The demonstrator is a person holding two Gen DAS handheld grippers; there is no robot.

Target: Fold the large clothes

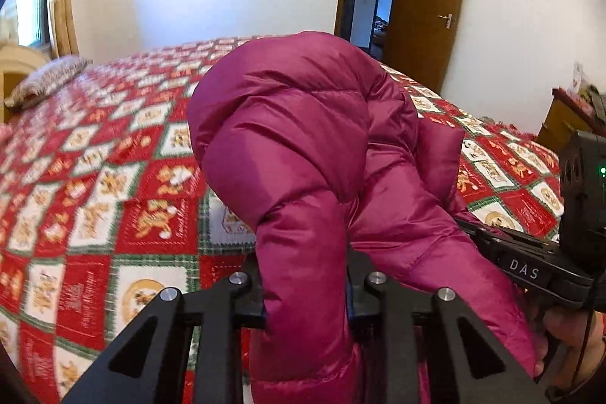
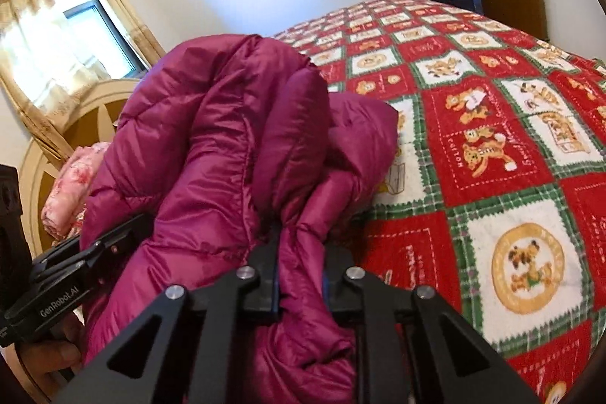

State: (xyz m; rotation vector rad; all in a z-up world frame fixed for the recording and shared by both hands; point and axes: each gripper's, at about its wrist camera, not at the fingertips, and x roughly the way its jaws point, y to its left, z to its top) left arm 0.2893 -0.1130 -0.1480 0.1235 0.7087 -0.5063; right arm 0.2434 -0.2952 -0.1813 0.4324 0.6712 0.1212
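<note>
Garment: a magenta down jacket (image 1: 303, 139) is bunched and lifted above the quilted bedspread (image 1: 113, 177), its bulk humped up and away from both grippers, its far parts trailing onto the cover.
Left gripper (image 1: 306, 294): the jaws pinch a thick padded fold of the jacket, which rises straight up out of the grip and arches over toward the far side of the bed.
Right gripper (image 2: 299, 286): the jaws are pressed in on a narrower gathered fold, with the jacket's mass standing ahead and to the left of it.
Relation to the jacket: both grippers hold its near edge side by side, close together; the right one shows at the right rim of the left view, just beside the jacket.
Long axis: probably running from the grippers away across the bedspread, though the crumpling makes this hard to read.
Nearer hand: neither clearly; both are at the jacket already.
Next move, as a judgement: spread the two grips apart along the near edge so the jacket hangs flat before laying it down on the bedspread.
</note>
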